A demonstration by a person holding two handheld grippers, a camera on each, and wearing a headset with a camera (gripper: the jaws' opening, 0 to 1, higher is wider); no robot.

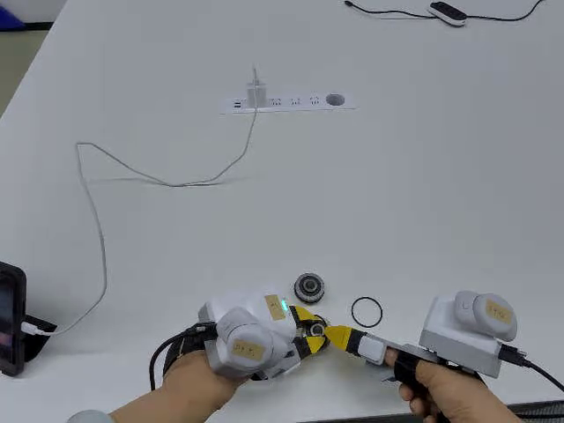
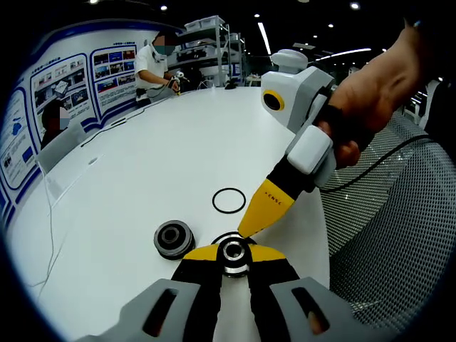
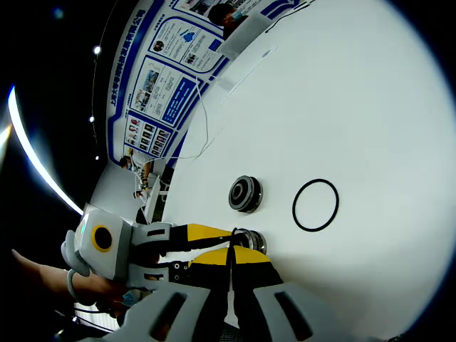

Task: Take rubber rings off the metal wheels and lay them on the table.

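My left gripper (image 1: 308, 335) (image 2: 234, 254) is shut on a small metal wheel (image 1: 315, 330) (image 2: 235, 249) (image 3: 254, 241), held just above the white table (image 1: 370, 203). My right gripper (image 1: 329, 333) (image 3: 231, 249) comes in from the right with its yellow jaws shut. Its tip (image 2: 249, 226) rests against the black rubber ring on that wheel's rim and seems to pinch it. A second metal wheel (image 1: 309, 286) (image 2: 174, 238) (image 3: 245, 193) lies on the table just beyond. A loose black rubber ring (image 1: 367, 312) (image 2: 229, 200) (image 3: 315, 204) lies flat to its right.
A white power strip (image 1: 286, 102) with a plugged charger sits mid-table, and its white cable (image 1: 97, 220) loops left to a black device (image 1: 11, 317) at the left edge. A black cable with a remote (image 1: 448, 12) lies far right. A mesh chair (image 2: 399, 235) stands beside the table.
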